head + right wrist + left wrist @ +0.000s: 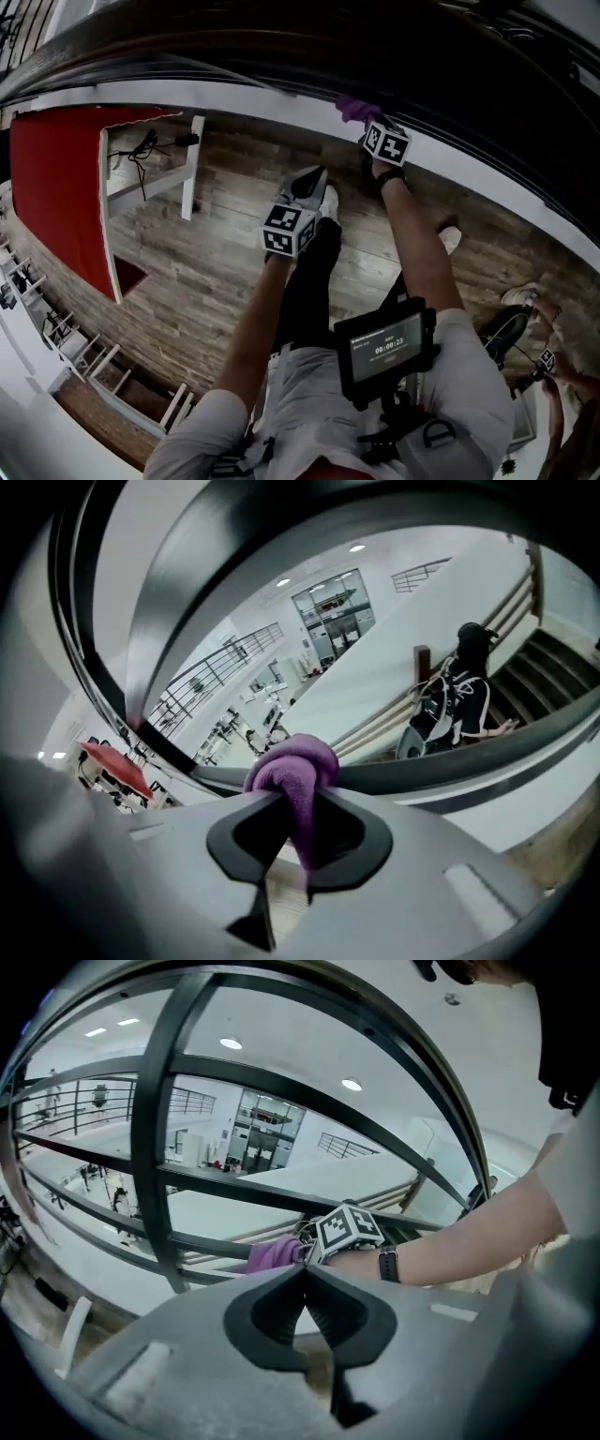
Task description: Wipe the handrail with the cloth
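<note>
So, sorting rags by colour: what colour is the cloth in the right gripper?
Purple fabric cloth, clearest in right gripper view.

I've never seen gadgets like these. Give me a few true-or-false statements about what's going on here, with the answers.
1. The right gripper is shut on a purple cloth. True.
2. The left gripper holds a second cloth. False: its jaws are together with nothing between them.
3. The purple cloth lies on the floor. False: it is held up at the dark handrail.
4. The floor is made of wooden planks. True.
5. The person wears a dark band on the right wrist. True.
</note>
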`<state>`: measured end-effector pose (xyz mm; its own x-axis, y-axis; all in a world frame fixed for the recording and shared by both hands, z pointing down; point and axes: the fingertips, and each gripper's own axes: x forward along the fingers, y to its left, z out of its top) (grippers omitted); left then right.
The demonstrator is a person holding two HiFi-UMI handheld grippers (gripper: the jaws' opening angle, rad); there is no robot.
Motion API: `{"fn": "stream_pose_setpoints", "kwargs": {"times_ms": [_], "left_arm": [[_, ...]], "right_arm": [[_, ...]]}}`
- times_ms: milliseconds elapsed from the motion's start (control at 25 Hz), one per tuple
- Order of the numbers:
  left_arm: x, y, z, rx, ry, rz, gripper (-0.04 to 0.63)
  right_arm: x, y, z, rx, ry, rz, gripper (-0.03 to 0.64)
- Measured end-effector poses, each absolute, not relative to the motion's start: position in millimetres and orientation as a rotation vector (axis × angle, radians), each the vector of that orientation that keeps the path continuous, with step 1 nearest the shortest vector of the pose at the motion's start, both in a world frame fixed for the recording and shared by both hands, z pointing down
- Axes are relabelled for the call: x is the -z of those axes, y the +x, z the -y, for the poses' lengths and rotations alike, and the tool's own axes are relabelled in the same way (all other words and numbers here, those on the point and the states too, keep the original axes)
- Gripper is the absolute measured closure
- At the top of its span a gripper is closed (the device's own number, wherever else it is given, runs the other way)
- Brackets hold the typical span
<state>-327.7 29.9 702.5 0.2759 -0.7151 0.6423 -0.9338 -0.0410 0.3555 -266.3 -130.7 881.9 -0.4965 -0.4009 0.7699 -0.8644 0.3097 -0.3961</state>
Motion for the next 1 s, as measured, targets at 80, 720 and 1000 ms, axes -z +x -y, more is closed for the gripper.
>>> {"fn": "stream_pose_setpoints", "kwargs": {"times_ms": [80,720,1000], "left_arm": [[-705,-292,-19,-0.391,1.845,1.444,0.597],[-707,16,64,-0.525,2.088,1.075,0.597],[-706,156,95,-0.545,2.180,0.959,0.597]], "right_arm": [[-885,-218,138,-1.139,1.180,2.002,0.569],[-887,172,177,-1.254,1.599,1.752,0.569],[-889,358,193,-1.264,1.779,1.647,0.568]]}}
